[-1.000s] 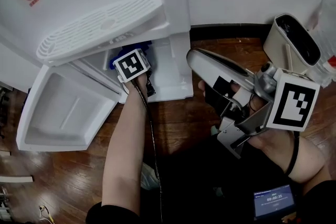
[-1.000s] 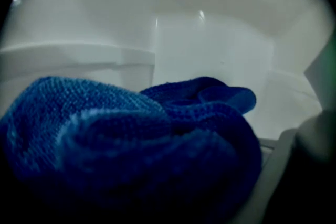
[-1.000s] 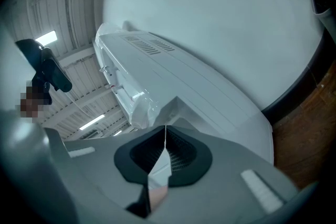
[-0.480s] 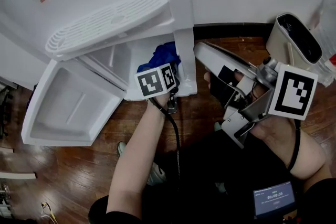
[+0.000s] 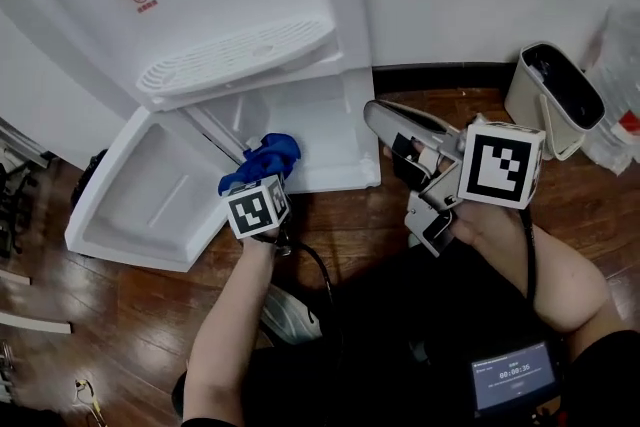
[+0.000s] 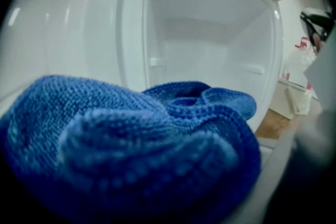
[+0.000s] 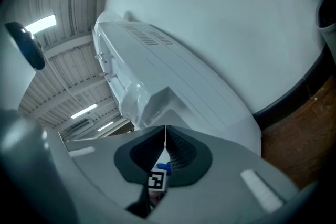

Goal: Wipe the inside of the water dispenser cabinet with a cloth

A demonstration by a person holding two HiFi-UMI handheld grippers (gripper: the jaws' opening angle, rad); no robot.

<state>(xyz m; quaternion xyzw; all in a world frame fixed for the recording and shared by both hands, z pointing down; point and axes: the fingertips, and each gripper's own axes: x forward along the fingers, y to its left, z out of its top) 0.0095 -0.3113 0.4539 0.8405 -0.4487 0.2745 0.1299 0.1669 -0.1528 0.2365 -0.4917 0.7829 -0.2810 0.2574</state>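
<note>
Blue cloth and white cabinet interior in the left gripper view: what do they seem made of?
The blue cloth looks like microfibre or terry: matte, nubby looped pile. The white cabinet interior is probably moulded plastic: smooth, faintly glossy, rounded corners, soft highlights.

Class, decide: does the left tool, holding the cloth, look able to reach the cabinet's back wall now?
Probably yes: the door hangs open, the cabinet looks empty, and nothing stands between cloth and wall.

Left gripper nose-down, jaws on cloth; right gripper level, jaws together.
</note>
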